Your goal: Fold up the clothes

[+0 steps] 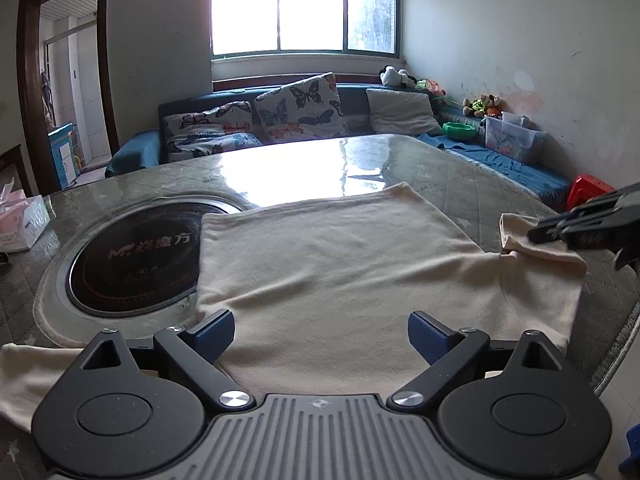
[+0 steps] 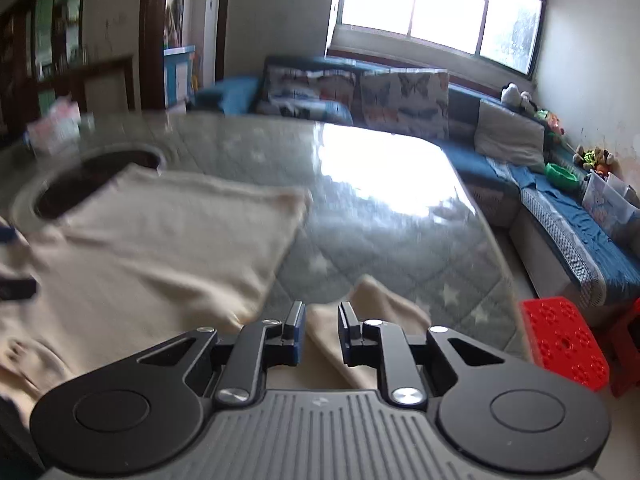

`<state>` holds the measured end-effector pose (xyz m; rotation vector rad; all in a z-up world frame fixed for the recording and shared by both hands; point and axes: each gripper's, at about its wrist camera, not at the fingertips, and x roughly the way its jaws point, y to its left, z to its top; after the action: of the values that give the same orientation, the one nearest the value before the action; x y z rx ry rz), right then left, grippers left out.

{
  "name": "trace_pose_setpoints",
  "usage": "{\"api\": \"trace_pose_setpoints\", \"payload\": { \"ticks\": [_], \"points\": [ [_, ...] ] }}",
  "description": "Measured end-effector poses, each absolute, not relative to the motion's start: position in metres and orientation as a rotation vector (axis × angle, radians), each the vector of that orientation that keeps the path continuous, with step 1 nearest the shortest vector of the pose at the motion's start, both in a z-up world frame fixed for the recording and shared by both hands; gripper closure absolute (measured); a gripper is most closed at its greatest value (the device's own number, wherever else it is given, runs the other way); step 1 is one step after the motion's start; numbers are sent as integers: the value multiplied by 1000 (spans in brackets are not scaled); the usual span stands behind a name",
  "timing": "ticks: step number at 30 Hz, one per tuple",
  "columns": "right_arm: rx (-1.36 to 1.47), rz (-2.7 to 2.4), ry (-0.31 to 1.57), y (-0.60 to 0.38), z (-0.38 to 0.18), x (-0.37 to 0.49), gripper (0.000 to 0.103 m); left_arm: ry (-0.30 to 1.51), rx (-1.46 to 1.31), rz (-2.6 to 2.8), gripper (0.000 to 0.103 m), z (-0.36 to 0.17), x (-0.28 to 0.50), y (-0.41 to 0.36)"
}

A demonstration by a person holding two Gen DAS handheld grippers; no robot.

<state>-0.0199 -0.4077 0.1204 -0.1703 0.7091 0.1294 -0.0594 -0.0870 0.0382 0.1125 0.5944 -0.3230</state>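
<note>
A cream shirt (image 1: pixel 340 264) lies flat on the table, its body spread ahead of my left gripper (image 1: pixel 320 336), which is open and empty just above the shirt's near edge. One sleeve (image 1: pixel 540 252) lies folded at the right, another hangs off at the near left (image 1: pixel 28 376). My right gripper (image 1: pixel 560 232) comes in from the right over that sleeve. In the right wrist view the right gripper (image 2: pixel 320 332) stands narrowly open with the cream sleeve (image 2: pixel 360 320) between its fingers; the view is blurred. The shirt body (image 2: pixel 160 248) lies to its left.
The table (image 1: pixel 320 160) has a glossy quilted cover and a round black induction cooktop (image 1: pixel 132 256) partly under the shirt. A tissue box (image 1: pixel 20 220) sits at the left. A blue sofa (image 1: pixel 280 120) with cushions stands behind. A red stool (image 2: pixel 560 340) stands at the right.
</note>
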Motion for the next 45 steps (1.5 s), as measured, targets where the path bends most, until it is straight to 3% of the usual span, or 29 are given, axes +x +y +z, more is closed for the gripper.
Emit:
{"api": "trace_pose_setpoints", "payload": {
  "ticks": [4, 8, 11, 12, 13, 15, 31, 45],
  "points": [
    [-176, 137, 741, -406, 100, -10, 74, 611, 117, -314, 7, 35, -56, -90],
    [-175, 148, 741, -403, 91, -3, 74, 621, 116, -311, 7, 34, -55, -93],
    [-163, 145, 736, -405, 89, 1, 78, 625, 118, -318, 7, 34, -55, -95],
    [-155, 143, 735, -406, 89, 1, 90, 624, 120, -322, 7, 34, -55, -97],
    [-147, 143, 727, -409, 90, -1, 96, 624, 123, -325, 7, 35, -56, -99],
    [-117, 136, 701, -417, 97, -6, 98, 623, 127, -334, 7, 36, -56, -102],
    [176, 3, 408, -503, 190, -79, 99, 588, 152, -387, 6, 45, -65, -127],
    [127, 323, 348, -419, 228, -74, 99, 531, 79, -241, 5, 58, -77, -67]
  ]
}}
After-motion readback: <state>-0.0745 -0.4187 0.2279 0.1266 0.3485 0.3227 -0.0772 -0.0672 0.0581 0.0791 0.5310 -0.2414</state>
